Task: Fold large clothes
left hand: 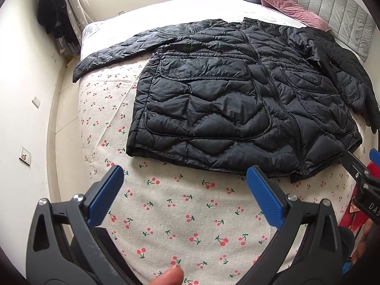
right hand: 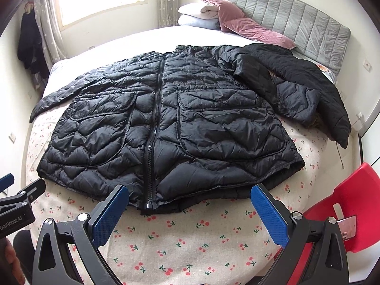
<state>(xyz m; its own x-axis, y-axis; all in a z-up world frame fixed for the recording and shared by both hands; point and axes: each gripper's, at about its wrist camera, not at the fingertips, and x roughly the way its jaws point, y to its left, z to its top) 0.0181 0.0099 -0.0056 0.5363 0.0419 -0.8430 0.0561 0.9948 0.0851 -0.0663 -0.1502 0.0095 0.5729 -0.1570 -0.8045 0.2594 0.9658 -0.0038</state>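
One black puffer jacket lies on one bed, with two pink pillows and two folded blankets at the far end (stacked together). One red chair stands near right. Two grippers show, left gripper and right gripper.

Black quilted jacket, cherry-print cream bedspread (red fruit, green stems), pink pillows, grey headboard, red chair

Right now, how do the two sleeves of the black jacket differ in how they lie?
The left sleeve lies stretched out straight and flat, away from the body. The right sleeve is bent and bunched beside the body, under a second dark garment. Both are black, quilted and rest on the bed.
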